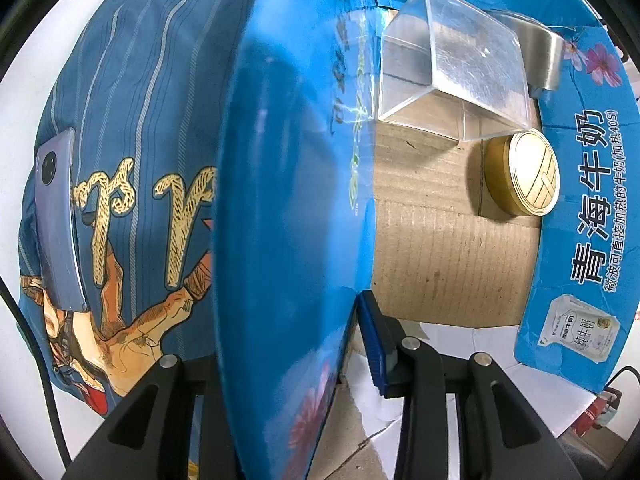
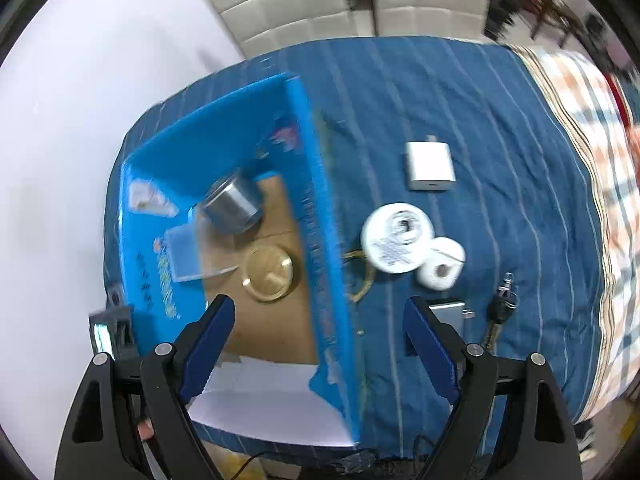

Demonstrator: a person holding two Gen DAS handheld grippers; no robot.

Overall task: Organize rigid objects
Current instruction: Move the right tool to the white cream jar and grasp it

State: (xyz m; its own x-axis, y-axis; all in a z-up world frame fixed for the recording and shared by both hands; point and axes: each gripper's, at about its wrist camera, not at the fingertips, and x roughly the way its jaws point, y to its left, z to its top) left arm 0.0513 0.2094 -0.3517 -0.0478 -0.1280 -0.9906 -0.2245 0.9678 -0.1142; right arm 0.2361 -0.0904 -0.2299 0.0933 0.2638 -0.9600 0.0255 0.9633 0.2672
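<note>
- The left gripper [image 1: 352, 360] points straight down, its fingers [image 1: 374, 344] drawn narrow and clamped on the blue wall of a cardboard box [image 1: 280, 200]; the wall stands upright between them and fills the middle of the left wrist view.
- Just past these fingers, inside the box, lies bare brown cardboard floor. Farther along it a round gold tin [image 1: 522, 174] leans on its edge against the far blue wall.
- Beyond the tin a clear plastic cube [image 1: 452, 64] sits tilted, and a metal can [image 1: 544, 56] shows partly behind it.
- On the other side of the gripped wall, outside the box, a phone [image 1: 58, 220] lies on a blue striped cloth [image 1: 140, 100] that covers the table.
- The right gripper [image 2: 320, 320] hangs above the box's near side with its fingers [image 2: 208, 340] spread wide and nothing between them; the view is blurred.
- Ahead of its left finger, inside the box [image 2: 320, 240], lie the gold tin [image 2: 268, 272], the clear cube [image 2: 192, 248] and the metal can [image 2: 232, 204].
- Ahead of its right finger, outside the box on the cloth [image 2: 500, 120], lie a flat white round container [image 2: 396, 236], touching a smaller white roll [image 2: 440, 264], and farther off a white charger block [image 2: 430, 166].
- Close beside the right finger a grey flat device [image 2: 450, 312] and a bunch of keys [image 2: 504, 304] rest on the cloth.
</note>
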